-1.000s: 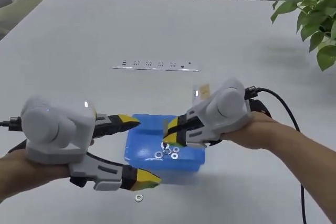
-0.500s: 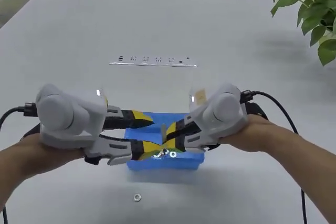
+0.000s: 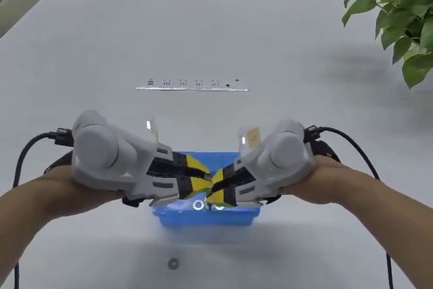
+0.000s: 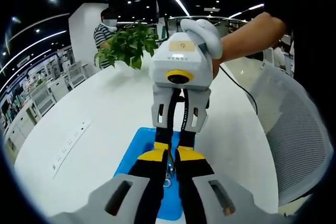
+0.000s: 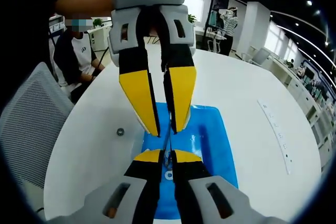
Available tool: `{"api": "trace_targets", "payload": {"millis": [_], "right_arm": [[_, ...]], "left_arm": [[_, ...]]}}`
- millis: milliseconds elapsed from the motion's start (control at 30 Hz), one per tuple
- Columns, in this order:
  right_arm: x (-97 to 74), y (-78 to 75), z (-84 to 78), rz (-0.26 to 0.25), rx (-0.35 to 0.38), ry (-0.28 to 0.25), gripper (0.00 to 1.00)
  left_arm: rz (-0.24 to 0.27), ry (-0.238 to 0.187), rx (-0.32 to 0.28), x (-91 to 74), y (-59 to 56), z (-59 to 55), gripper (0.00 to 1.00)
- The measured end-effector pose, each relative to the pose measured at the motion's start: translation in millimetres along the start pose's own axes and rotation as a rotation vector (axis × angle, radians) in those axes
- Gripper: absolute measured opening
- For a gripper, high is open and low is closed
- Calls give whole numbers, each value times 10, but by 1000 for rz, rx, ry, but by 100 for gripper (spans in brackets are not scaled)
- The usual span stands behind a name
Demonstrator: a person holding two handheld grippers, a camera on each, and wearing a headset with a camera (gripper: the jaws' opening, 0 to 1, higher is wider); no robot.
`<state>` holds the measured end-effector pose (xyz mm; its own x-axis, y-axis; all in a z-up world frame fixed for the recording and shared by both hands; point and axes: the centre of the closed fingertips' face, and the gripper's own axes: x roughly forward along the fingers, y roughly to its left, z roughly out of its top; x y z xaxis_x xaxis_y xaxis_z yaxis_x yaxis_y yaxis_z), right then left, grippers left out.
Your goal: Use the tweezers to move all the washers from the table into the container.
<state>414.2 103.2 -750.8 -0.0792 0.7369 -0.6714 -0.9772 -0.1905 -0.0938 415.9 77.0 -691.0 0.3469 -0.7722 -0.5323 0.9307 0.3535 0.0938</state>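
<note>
A blue container (image 3: pixel 247 212) sits at the near table edge with a few washers (image 3: pixel 198 205) in it. One loose washer (image 3: pixel 173 263) lies on the table in front of it, also seen beside the container (image 5: pixel 210 129) as a small washer (image 5: pixel 120 131). My right gripper (image 3: pixel 215 194) and left gripper (image 3: pixel 203 179) meet tip to tip above the container. Thin metal tweezers (image 5: pixel 168 142) run between the jaws of the right gripper (image 5: pixel 168 156) and up between those of the left gripper (image 5: pixel 165 129). Both pairs of jaws stand narrow around them.
A flush power strip (image 3: pixel 193 86) lies in the tabletop beyond the container. A leafy plant (image 3: pixel 406 25) stands at the far right. A mesh chair (image 5: pixel 26 119) is at the near table edge, and people are in the background.
My left gripper has swung right from beside the container to the right gripper's tips, and its wide-open jaws have closed in around the tweezers. The right gripper has barely moved.
</note>
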Motion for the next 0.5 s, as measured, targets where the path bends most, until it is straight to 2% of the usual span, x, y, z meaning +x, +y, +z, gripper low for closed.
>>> {"api": "trace_targets", "payload": {"millis": [67, 500], "right_arm": [[-1, 10, -6, 4, -4, 0, 9], [-11, 19, -10, 3, -17, 6, 10]], "left_arm": [[1, 5, 9, 5, 5, 1, 7], [-26, 20, 41, -1, -28, 10, 6]]}}
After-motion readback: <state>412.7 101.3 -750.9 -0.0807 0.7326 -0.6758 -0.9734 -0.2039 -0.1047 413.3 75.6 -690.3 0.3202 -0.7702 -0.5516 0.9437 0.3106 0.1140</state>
